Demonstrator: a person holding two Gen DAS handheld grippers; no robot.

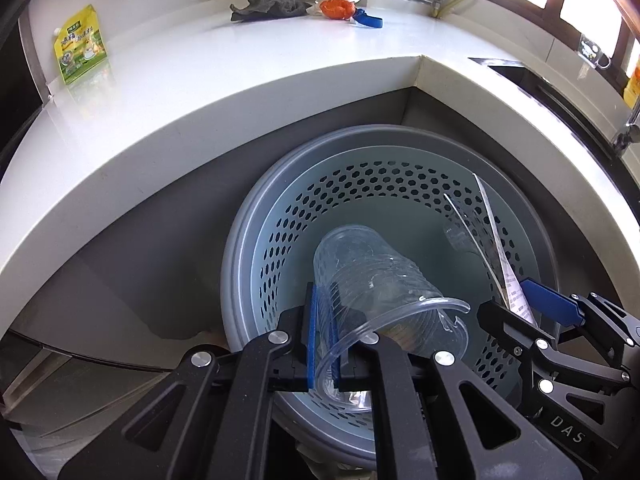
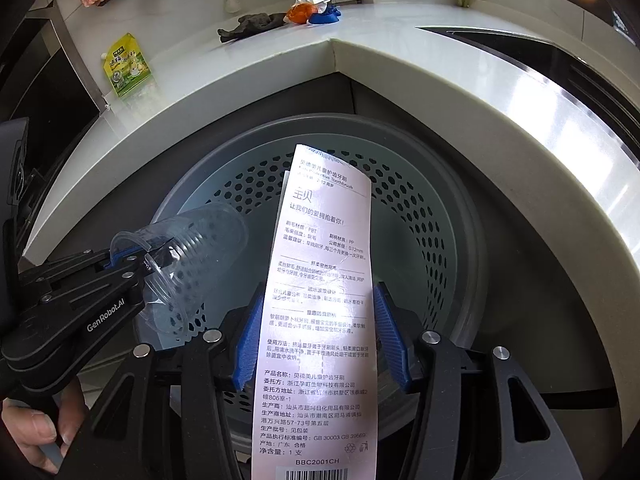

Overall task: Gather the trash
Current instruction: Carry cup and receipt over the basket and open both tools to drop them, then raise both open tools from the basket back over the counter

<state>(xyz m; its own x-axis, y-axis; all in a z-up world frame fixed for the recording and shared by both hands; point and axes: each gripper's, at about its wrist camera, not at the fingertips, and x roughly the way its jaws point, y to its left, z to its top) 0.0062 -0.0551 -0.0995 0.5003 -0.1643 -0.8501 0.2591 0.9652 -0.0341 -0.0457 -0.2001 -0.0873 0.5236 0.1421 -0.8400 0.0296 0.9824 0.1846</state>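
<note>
I have both pieces of trash in hand and both are poised over the perforated bin (image 1: pixel 400 184), which sits on the floor in the corner under the white counter (image 1: pixel 224 92); its bottom looks bare, so nothing seems dropped in yet. My left gripper (image 1: pixel 325 340) is clenched on the rim of the clear plastic cup (image 1: pixel 372 276), wall pinched between the blue pads, the cup's base sticking out ahead of the jaws over the bin's mouth. My right gripper (image 2: pixel 318 344) grips the long toothbrush package (image 2: pixel 320 300), its edges pressed by the pads on either side, card running forward from the jaws across the opening. What I judge is left here: let go of both so they fall in. After that, more litter waits far ahead of the grippers on the counter: a yellow-green pouch (image 2: pixel 127 66), a grey rag (image 2: pixel 252 24) and an orange and white wrapper bundle (image 2: pixel 308 6) with something blue beside it. Both grippers tilt steeply down toward the bin, side by side, the left one just off the right one's left flank, a hand (image 2: pixel 36 428) showing on its handle
</note>
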